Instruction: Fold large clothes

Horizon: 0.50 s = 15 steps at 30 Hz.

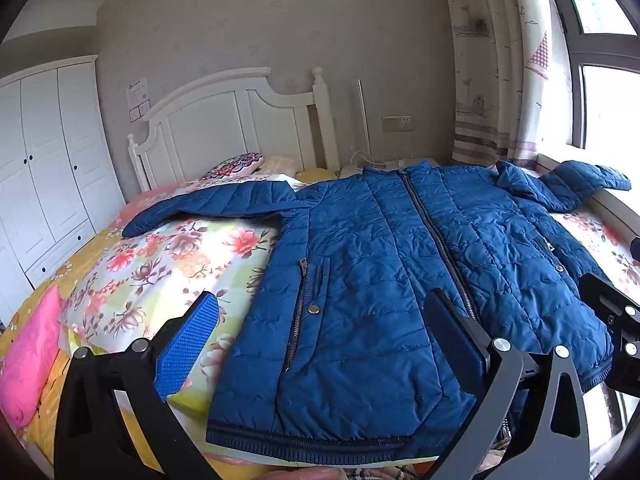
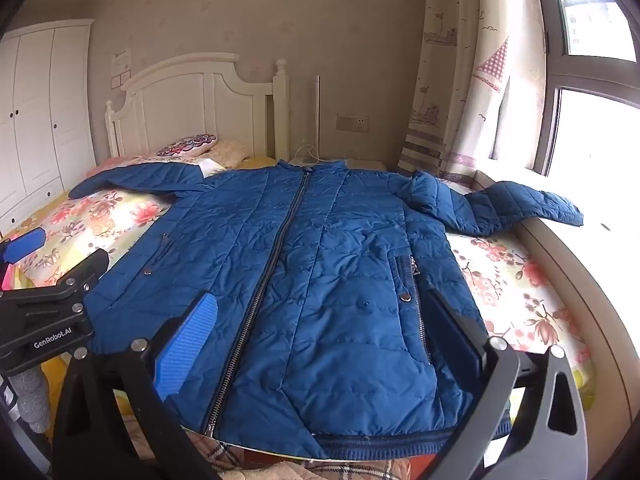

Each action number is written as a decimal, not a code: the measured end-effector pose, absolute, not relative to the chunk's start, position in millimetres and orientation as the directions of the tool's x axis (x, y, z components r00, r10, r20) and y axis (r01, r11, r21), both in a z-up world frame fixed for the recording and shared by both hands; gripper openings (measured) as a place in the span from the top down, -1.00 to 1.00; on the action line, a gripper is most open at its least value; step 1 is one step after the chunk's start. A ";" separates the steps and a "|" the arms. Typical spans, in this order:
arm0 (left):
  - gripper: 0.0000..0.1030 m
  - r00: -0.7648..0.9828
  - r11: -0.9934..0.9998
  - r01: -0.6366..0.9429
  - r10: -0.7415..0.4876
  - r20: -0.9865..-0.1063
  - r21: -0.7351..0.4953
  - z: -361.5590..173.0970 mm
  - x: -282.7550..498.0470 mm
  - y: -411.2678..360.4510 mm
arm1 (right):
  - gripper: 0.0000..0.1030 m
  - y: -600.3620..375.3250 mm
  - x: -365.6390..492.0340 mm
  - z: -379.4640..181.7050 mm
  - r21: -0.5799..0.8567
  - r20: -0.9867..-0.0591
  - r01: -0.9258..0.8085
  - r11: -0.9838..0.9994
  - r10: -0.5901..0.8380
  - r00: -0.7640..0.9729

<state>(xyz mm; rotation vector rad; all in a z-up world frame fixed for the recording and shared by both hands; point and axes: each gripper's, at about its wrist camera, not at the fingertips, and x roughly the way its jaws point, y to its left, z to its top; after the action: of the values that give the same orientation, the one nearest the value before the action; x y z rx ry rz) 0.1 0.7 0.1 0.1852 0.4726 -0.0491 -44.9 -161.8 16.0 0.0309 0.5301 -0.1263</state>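
Observation:
A large blue quilted jacket (image 1: 380,264) lies flat and zipped on the bed, front up, collar toward the headboard, both sleeves spread out. It also shows in the right wrist view (image 2: 320,264). Its left sleeve (image 1: 208,204) rests on a floral pillow; its right sleeve (image 2: 520,204) reaches onto the window ledge. My left gripper (image 1: 320,304) is open and empty, hovering above the jacket's hem on its left half. My right gripper (image 2: 320,308) is open and empty above the hem on the right half. The left gripper also appears in the right wrist view (image 2: 60,252).
The bed has a floral sheet (image 2: 520,292) and floral pillow (image 1: 168,264), a pink cushion (image 1: 28,356) at the left, and a white headboard (image 1: 236,124). A white wardrobe (image 1: 44,164) stands left. A curtain (image 2: 460,80) and window ledge (image 2: 592,264) are on the right.

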 end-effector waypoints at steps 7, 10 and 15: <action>-0.91 0.887 0.982 0.094 -0.007 -0.463 0.165 -1.6 -1.3 -0.7 | -0.95 -161.3 -45.5 17.6 0.004 -0.504 0.127 0.992 -0.108 0.857; -0.91 0.885 0.983 0.093 -0.007 -0.465 0.161 -3.7 -0.4 -1.2 | -0.95 -166.0 -44.9 19.6 0.001 -0.504 0.127 0.992 -0.109 0.857; -0.91 0.882 0.984 0.093 -0.011 -0.471 0.150 -4.1 1.3 2.8 | -0.95 -157.5 -45.7 19.0 -0.002 -0.504 0.126 0.992 -0.110 0.857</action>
<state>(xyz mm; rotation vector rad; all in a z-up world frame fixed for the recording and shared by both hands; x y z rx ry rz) 1.3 2.8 -4.1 0.1711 0.4887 -0.0544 -45.7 -157.5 19.0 0.0316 0.5274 -0.1238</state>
